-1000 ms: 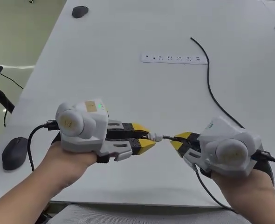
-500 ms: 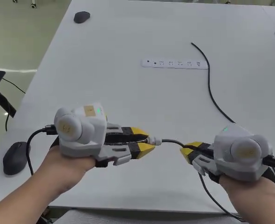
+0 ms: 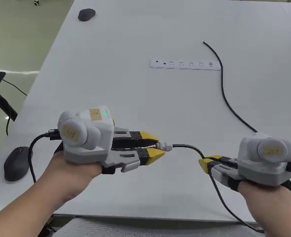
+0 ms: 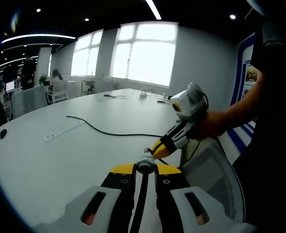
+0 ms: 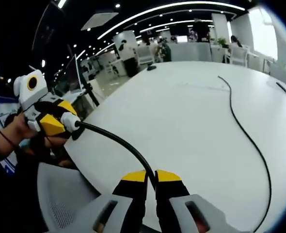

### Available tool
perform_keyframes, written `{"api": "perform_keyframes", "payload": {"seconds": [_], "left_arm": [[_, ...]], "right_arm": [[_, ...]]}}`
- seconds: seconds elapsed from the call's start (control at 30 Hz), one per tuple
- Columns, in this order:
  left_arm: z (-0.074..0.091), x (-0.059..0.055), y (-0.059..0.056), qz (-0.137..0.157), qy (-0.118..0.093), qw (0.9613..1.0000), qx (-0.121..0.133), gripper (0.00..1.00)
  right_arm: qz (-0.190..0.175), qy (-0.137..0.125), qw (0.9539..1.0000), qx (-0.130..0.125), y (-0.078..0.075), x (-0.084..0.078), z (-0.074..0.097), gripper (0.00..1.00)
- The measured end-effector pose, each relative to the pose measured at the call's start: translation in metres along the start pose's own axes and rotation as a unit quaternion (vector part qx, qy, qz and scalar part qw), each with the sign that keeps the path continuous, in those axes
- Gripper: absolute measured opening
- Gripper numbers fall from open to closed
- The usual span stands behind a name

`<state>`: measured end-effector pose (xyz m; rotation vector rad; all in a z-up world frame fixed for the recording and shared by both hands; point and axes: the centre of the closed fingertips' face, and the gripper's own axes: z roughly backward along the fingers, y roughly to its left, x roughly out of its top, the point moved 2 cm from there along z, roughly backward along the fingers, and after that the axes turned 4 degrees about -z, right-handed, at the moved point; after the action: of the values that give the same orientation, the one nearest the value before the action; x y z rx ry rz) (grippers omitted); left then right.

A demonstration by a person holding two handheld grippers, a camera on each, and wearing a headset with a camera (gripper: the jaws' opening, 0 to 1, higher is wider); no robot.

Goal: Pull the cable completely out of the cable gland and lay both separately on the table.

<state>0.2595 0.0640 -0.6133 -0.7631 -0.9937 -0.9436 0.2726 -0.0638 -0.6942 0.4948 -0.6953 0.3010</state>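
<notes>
— White table [image 3: 135, 98] under you, bright office behind it. What's closest?

— My two grippers, held up over the table's near edge, tips facing each other with a gap between them. My left gripper [image 3: 154, 148] has its yellow-tipped jaws pinched on the cable gland [image 3: 164, 146], a small pale-grey fitting that pokes out just past the tips.

— And the other one?

— My right gripper [image 3: 208, 164] is clamped narrow on the cable [image 3: 187, 147]. It's black, and it arcs from the gland's mouth across the gap to my right tips. So the cable sits in the gland, and both are up off the table between the grippers. In the left gripper view I also see a black strand running back between my left jaws toward the camera.

— What lies further out?

— A dark mouse [image 3: 16, 163] sits near the table's left edge, level with my left gripper. Around mid-table there's a white power strip [image 3: 185, 63] lying flat. A loose black cord [image 3: 224, 94] passes the strip's right end and snakes down toward my right gripper. I can't tell whether it joins the cable I'm holding.

— Anything beyond that?

— At the far end there's a second mouse [image 3: 86, 14]. Past the table, the left gripper view shows tall bright windows [image 4: 143, 53].
</notes>
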Motion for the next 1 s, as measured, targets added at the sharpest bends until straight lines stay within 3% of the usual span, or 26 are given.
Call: {"api": "perform_keyframes", "payload": {"seconds": [0.17,0.23,0.37,0.77,0.87,1.0], "left_arm": [[0.0,0.001,-0.003,0.0,-0.002,1.0,-0.003,0.15],[0.0,0.0,-0.004,-0.003,-0.001,1.0,-0.003,0.15],[0.0,0.001,-0.005,-0.004,-0.001,1.0,-0.004,0.15],[0.002,0.001,-0.006,0.002,-0.003,1.0,-0.001,0.15],[0.003,0.001,-0.006,0.006,-0.003,1.0,-0.001,0.15],[0.004,0.0,-0.005,0.007,-0.001,1.0,0.004,0.15]], "right_arm": [[-0.069,0.007,0.9976,-0.004,-0.008,-0.01,-0.001,0.0],[-0.106,0.006,0.9944,0.004,-0.008,-0.013,-0.001,0.0],[-0.121,0.008,0.9926,0.006,-0.01,-0.016,-0.003,0.0],[-0.094,0.002,0.9955,0.012,-0.007,-0.015,-0.001,0.02],[-0.04,-0.006,0.999,0.017,-0.007,-0.013,-0.001,0.02],[-0.042,-0.007,0.999,0.017,-0.009,-0.013,0.0,0.03]]}}
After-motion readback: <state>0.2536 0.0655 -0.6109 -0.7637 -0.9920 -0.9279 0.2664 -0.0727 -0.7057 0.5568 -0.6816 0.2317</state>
